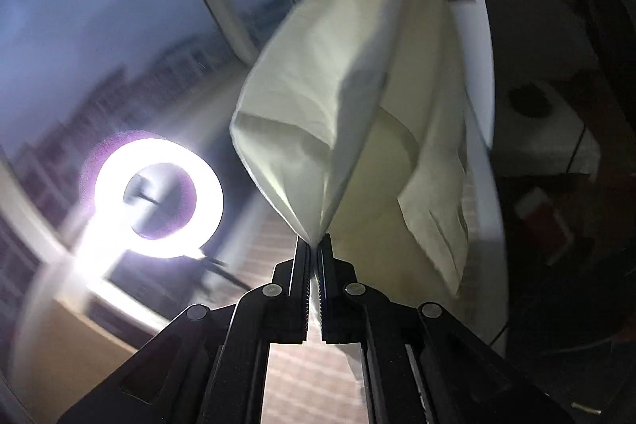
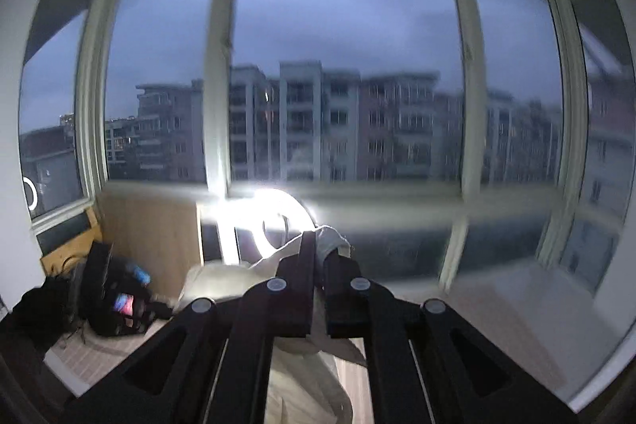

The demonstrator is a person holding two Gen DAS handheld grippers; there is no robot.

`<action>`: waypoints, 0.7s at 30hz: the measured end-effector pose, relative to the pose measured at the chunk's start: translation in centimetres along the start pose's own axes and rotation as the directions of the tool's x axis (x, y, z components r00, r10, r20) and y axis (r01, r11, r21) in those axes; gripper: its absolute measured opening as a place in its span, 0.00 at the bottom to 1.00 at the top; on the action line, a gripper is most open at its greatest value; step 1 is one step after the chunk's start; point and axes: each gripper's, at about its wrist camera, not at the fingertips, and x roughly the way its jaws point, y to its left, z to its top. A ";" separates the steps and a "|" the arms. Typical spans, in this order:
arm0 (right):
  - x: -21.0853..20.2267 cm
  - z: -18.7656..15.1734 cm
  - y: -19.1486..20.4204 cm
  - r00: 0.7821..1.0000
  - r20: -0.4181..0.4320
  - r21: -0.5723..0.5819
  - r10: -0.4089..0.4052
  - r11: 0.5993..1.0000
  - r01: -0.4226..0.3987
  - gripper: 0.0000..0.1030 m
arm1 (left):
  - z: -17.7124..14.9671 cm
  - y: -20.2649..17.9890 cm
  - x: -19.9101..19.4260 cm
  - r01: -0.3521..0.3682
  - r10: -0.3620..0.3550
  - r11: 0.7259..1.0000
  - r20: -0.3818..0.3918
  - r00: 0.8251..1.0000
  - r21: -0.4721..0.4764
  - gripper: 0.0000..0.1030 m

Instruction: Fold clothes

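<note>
- In front of the window [image 2: 346,66], the left gripper [image 1: 317,245] pinches a corner of the cream garment [image 1: 338,98], held up in the air.
- The right gripper [image 2: 319,245] is clamped on pale cloth [image 2: 334,239], lifted above the floor.
- A ring light [image 1: 159,197] glows behind.

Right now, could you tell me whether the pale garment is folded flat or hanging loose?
Hanging loose: the pale garment billows in the air, pinched at a corner by the shut left gripper, not lying flat.
</note>
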 end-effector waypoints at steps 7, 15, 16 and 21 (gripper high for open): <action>-3.1 7.2 7.9 0.993 0.120 -0.099 0.007 0.995 0.005 0.03 | 0.2 2.7 -9.3 -0.158 0.158 0.987 0.073 0.985 -0.010 0.03; -4.6 6.7 11.4 0.992 0.093 -0.173 0.087 0.982 -0.070 0.03 | -2.4 0.7 -14.7 -0.279 0.278 0.960 -0.033 0.960 -0.040 0.04; -4.9 6.5 11.3 0.989 0.095 -0.171 0.109 0.981 -0.092 0.03 | -2.7 0.2 -15.5 -0.294 0.292 0.955 -0.046 0.955 -0.043 0.06; -3.8 5.4 11.1 0.988 0.060 -0.184 0.139 0.975 -0.125 0.03 | -4.1 -2.2 -15.6 -0.339 0.333 0.940 -0.119 0.935 -0.038 0.08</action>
